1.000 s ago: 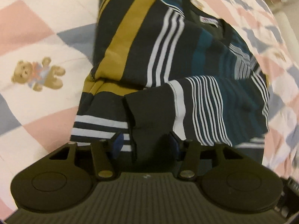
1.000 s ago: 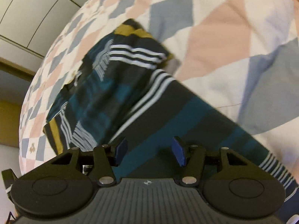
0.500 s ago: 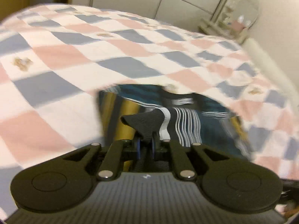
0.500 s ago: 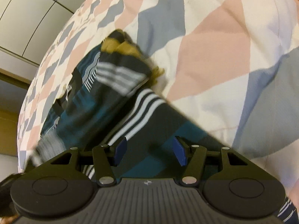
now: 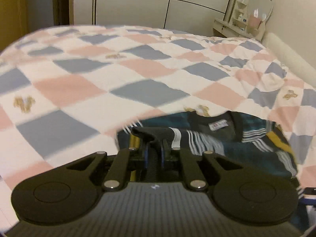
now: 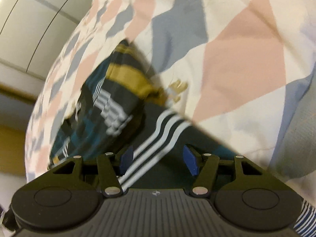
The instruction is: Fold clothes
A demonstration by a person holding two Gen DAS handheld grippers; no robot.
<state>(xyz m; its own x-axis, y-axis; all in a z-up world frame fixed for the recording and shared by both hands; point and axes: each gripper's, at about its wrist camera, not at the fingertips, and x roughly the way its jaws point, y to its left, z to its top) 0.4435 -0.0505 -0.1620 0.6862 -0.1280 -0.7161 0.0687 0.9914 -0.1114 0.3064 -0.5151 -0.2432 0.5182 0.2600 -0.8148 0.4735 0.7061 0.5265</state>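
My left gripper (image 5: 153, 154) is pinched narrow on a dark fold of the striped shirt (image 5: 227, 144), the cloth bunching above the blue pads. My right gripper (image 6: 158, 160) stands wide, pads apart, with a white-striped part of the shirt (image 6: 158, 130) lying between them and nothing clamped. The shirt sits crumpled on the checked bedspread (image 5: 118, 79), near me in both views. Beyond it the bedspread runs on to pale wardrobe doors (image 5: 150, 7), with a round mirror (image 5: 259, 2) far right.
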